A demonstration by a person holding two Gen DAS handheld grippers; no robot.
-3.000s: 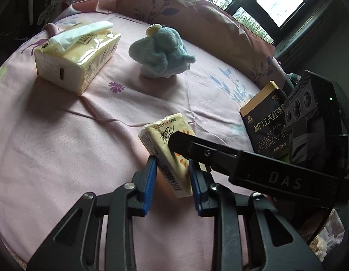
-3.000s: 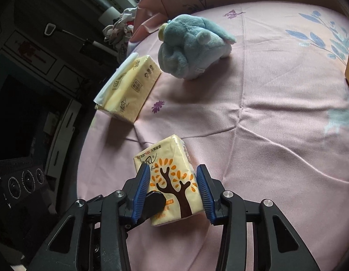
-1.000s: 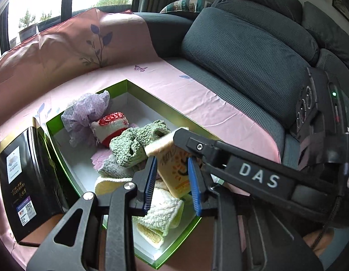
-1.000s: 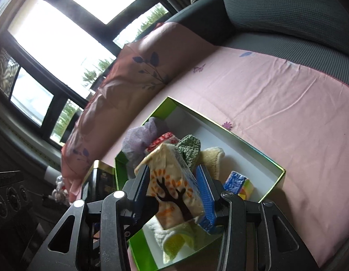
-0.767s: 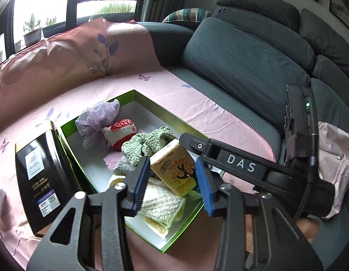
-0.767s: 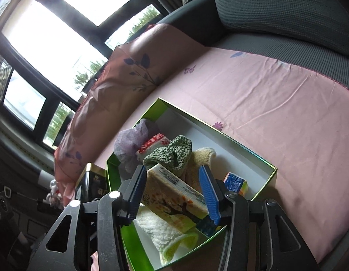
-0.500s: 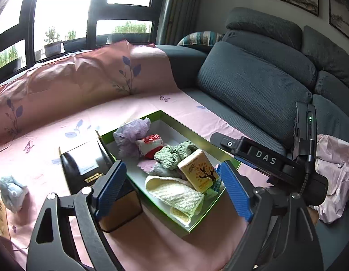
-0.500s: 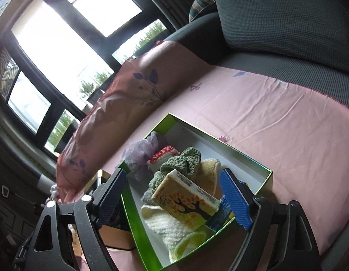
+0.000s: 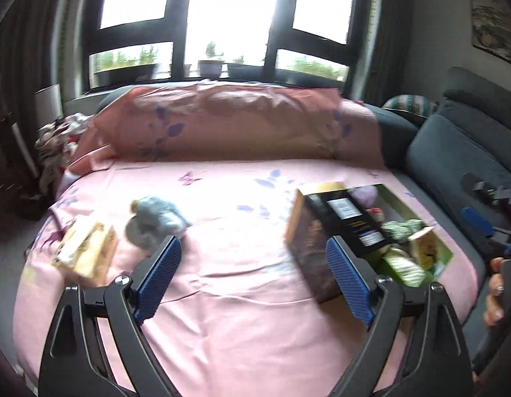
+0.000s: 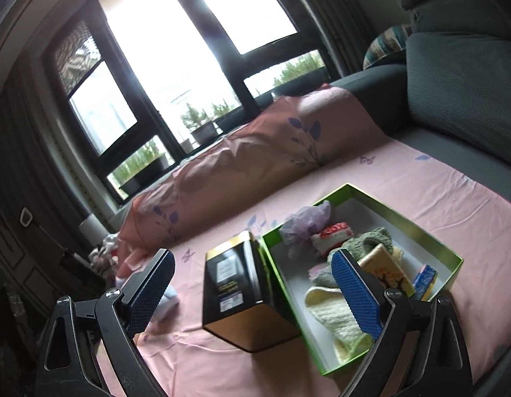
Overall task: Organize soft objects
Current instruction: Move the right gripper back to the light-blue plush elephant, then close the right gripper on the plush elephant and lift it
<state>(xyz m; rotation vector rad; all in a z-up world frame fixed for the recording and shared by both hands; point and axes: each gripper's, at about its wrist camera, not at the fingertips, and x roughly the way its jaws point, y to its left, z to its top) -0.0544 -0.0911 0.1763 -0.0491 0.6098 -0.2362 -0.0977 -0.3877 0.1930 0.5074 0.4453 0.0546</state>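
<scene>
The small yellow tissue pack point(image 10: 387, 273) lies in the green box point(image 10: 404, 218) on a cream towel point(image 10: 334, 307), beside a green knit cloth point(image 10: 371, 238). My right gripper point(image 10: 252, 287) hangs back from the box, jaws opening wide with nothing between them. My left gripper point(image 9: 253, 274) is open and empty over the pink sheet. Ahead of it on the left sit a blue plush elephant point(image 9: 156, 221) and a large tissue box point(image 9: 86, 251). The green box point(image 9: 445, 248) and tissue pack point(image 9: 424, 251) are to its right.
A black tin point(image 10: 235, 284) stands against the green box's left wall, seen also as the black tin point(image 9: 328, 231). The box also holds a lilac mesh point(image 10: 305, 221) and a red-white item point(image 10: 334, 231). A pink pillow point(image 9: 229, 125) lines the back; a grey sofa back point(image 10: 460, 92) rises right.
Both grippers let go of the small tissue pack, which now lies in the green box. Both opened wide and drew back; the left view swung left toward the plush and tissue box.
</scene>
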